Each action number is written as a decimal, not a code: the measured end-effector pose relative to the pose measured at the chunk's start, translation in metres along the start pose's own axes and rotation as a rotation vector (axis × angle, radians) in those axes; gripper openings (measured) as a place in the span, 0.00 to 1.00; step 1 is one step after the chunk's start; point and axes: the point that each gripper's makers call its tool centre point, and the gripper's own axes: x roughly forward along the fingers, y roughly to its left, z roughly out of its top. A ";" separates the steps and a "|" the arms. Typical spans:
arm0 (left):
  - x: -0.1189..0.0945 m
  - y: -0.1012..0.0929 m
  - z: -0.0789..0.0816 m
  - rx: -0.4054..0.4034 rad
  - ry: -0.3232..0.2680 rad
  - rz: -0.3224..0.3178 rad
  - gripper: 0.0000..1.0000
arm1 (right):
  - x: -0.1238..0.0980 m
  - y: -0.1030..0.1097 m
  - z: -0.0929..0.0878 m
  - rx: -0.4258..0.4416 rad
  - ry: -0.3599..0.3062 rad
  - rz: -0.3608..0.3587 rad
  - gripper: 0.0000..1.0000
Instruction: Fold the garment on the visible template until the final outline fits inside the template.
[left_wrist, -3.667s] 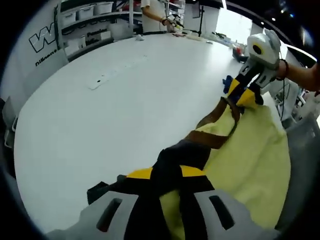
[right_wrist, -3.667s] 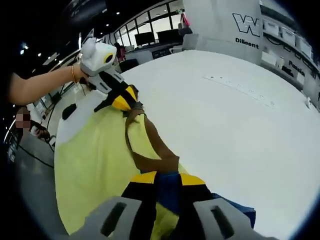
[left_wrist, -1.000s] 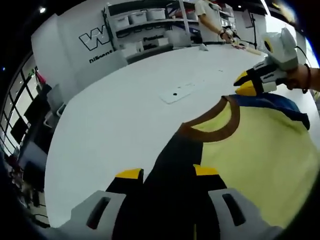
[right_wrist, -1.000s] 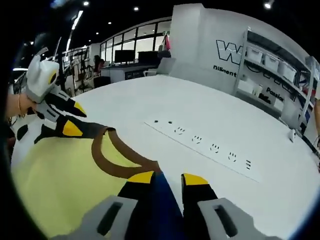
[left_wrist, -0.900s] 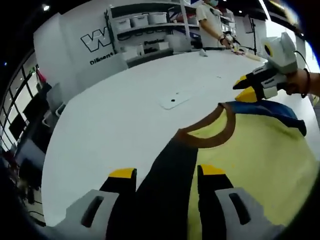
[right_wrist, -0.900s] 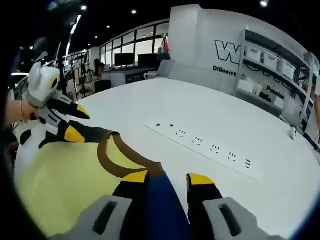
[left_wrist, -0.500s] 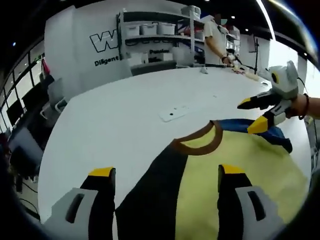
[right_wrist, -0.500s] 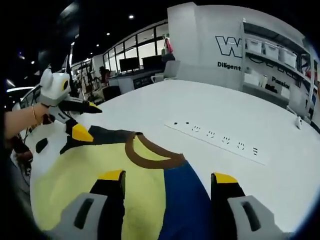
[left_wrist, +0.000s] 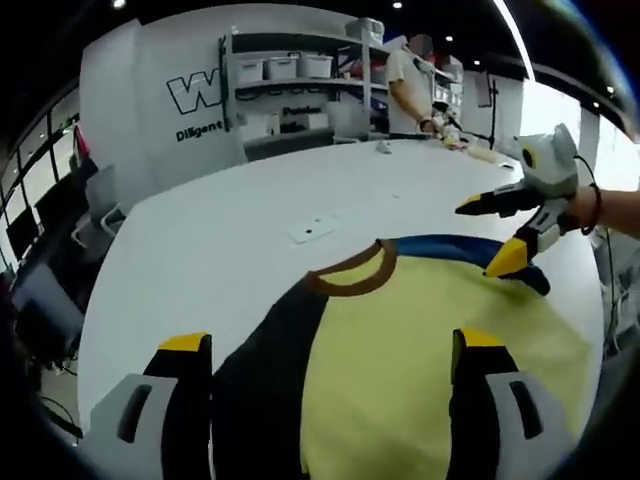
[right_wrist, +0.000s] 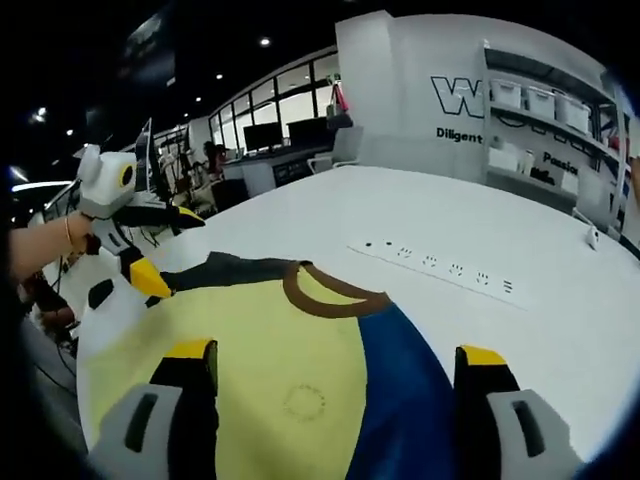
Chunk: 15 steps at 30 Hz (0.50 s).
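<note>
Now both grippers, left gripper (left_wrist: 325, 350) and right gripper (right_wrist: 338, 365), have let go, jaws wide, leaving the garment (right_wrist: 270, 360) spread flat on the tabletop (left_wrist: 220, 225), ready for folding.

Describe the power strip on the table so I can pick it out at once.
Start at the big white table and find the yellow garment with its brown collar. Just beyond that collar lies the power strip, a long flat white bar. Its row of dark socket holes sets it apart from the bare tabletop.
</note>
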 end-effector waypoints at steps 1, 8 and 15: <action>-0.004 -0.004 -0.003 0.003 0.007 -0.006 0.99 | -0.003 0.000 -0.001 0.000 0.001 -0.003 0.98; -0.025 -0.033 -0.008 0.069 0.003 -0.071 0.99 | -0.028 -0.001 -0.020 0.029 0.017 -0.016 0.96; -0.047 -0.044 -0.004 0.060 -0.030 -0.067 0.99 | -0.051 -0.009 -0.033 0.102 0.018 -0.050 0.95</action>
